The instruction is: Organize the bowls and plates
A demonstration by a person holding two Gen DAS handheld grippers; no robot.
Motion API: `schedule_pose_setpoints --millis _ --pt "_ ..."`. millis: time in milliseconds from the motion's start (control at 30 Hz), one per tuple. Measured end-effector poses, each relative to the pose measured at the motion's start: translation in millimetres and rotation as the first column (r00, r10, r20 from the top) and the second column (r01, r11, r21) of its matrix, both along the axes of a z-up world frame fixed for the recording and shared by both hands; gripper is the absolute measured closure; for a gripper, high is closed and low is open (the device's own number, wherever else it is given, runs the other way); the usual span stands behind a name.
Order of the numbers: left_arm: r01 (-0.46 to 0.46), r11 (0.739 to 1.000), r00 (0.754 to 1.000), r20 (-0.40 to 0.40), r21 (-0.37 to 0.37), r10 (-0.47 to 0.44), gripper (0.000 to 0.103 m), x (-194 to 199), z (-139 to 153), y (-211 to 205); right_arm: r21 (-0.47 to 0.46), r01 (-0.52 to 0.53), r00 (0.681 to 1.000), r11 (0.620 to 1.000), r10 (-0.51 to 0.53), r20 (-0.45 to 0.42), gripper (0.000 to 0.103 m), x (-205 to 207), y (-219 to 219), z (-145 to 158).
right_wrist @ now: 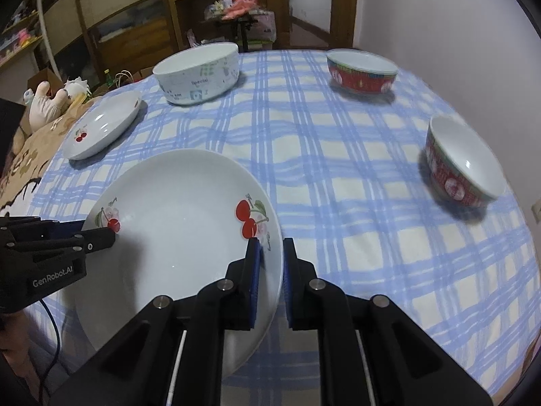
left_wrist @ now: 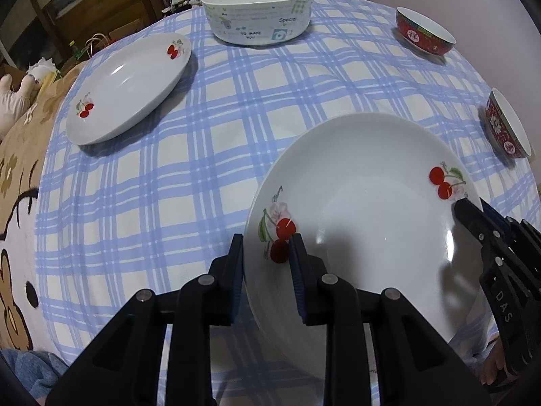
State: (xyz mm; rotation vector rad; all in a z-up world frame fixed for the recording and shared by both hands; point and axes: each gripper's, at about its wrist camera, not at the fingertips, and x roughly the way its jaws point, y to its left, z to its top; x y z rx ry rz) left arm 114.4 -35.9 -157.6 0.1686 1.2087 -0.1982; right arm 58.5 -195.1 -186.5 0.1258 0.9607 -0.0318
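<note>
Near cherry plate [left_wrist: 365,223] was pinched at opposite rims by L gripper [left_wrist: 265,257] & R gripper [right_wrist: 270,264]; the other cherry plate [left_wrist: 128,88] lay far-left, nearer L.

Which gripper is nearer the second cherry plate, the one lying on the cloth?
Left. The left gripper straddles the held plate's rim on the side facing the far cherry plate; the right gripper clamps the opposite rim.

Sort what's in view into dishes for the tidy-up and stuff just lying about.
For the job: near cherry plate, far cherry plate, big white bowl, two red bowls.
Lying about: plush toy, green bottle, shelf clutter.
</note>
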Motion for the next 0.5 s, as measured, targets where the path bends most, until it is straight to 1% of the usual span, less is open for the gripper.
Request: schedule_pose_setpoints --millis 500 --pt "0.011 1.000 1.000 0.007 0.010 -0.011 0.078 -0.4 -1.0 0.4 -0.021 -0.010 1.000 1.000 0.010 0.001 0.088 0.1 2.2 -0.6"
